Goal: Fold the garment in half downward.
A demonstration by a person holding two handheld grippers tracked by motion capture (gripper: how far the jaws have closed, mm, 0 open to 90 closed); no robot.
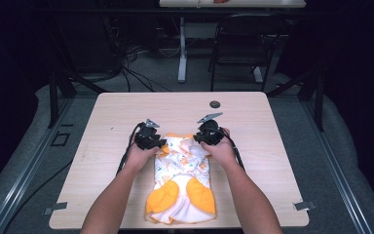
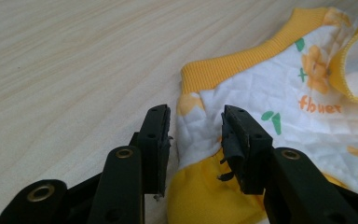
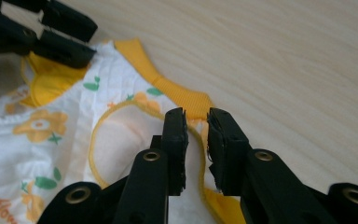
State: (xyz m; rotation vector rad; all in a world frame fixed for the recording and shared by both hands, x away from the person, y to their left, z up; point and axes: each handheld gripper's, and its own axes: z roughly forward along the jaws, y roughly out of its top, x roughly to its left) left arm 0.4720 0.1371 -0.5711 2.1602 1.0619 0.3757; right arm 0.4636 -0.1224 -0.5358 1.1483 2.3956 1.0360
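- the baby garment (image 1: pixel 182 178) lies flat on the desk (image 1: pixel 102 146), centred toward your edge, its yellow ribbed band at 12 o'clock and its two rounded yellow pieces at 6 o'clock. spread out like this, both top corners are easy to reach, which looks like the setup for a fold or a lift from the far end.
- your left gripper (image 1: pixel 161 143) sits at the garment's 10 o'clock corner and your right gripper (image 1: pixel 197 140) at its 1 o'clock corner, one hand per side, so the cloth should stay even if you raise it.
- left fingers (image 2: pixel 156 140): spread well apart and straddling the garment's side edge, where white quilted cloth meets the yellow. the cloth lies between them, but the pads don't seem to press it yet, so nothing is gripped.
- right fingers (image 3: pixel 175 140): drawn near each other with a narrow gap left, right over the yellow-trimmed opening beside the ribbed band. cloth sits in the gap; i judge they haven't pinched it yet.
- in the right gripper view, the left gripper (image 3: pixel 51 32) lies at 10 o'clock across the cloth.
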